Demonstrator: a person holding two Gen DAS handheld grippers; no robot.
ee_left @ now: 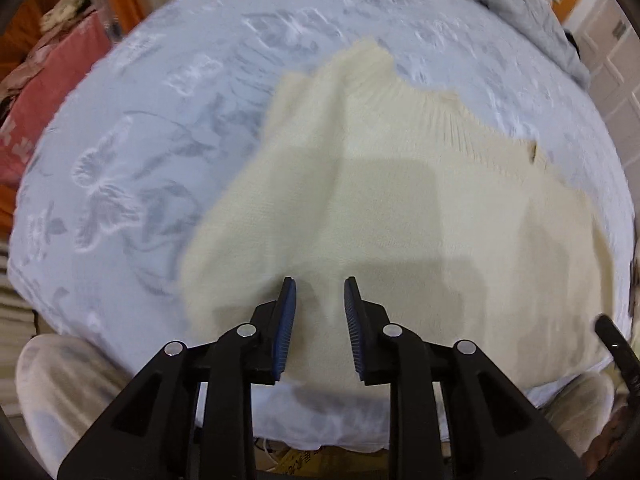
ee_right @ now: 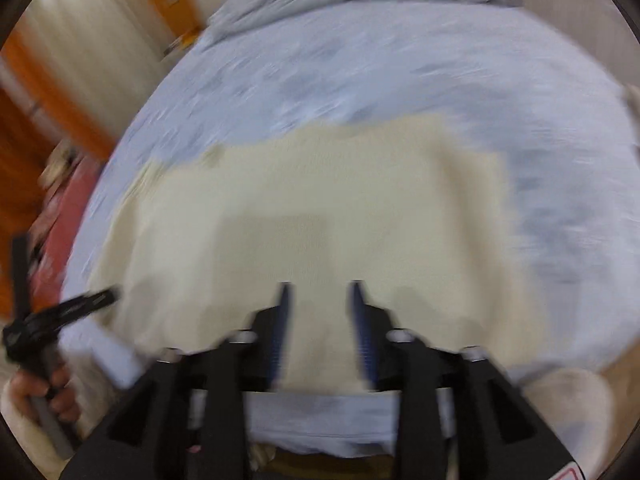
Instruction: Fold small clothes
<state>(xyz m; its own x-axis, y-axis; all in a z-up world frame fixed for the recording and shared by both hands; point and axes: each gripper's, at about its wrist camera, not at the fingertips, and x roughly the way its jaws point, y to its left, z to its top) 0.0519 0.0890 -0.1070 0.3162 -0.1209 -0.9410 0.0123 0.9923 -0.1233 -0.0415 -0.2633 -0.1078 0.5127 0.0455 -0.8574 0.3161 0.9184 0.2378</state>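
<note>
Cream knit garment (ee_left: pixel 400 208) spread on pale blue bedsheet (ee_left: pixel 132 160); left tongs (ee_left: pixel 319 284) released above it; right tongs (ee_right: pixel 320 286) released too.

No legible text, brand or number is to be found in either view; white marks are seen on the red cloth (ee_left: pixel 38 116) at the left edge of the left wrist view, possibly printed characters, but they are too blurred to be read; a red-outlined sticker (ee_right: pixel 570 473) is glimpsed at the bottom right corner of the right wrist view, its content cut off and unreadable.
</note>
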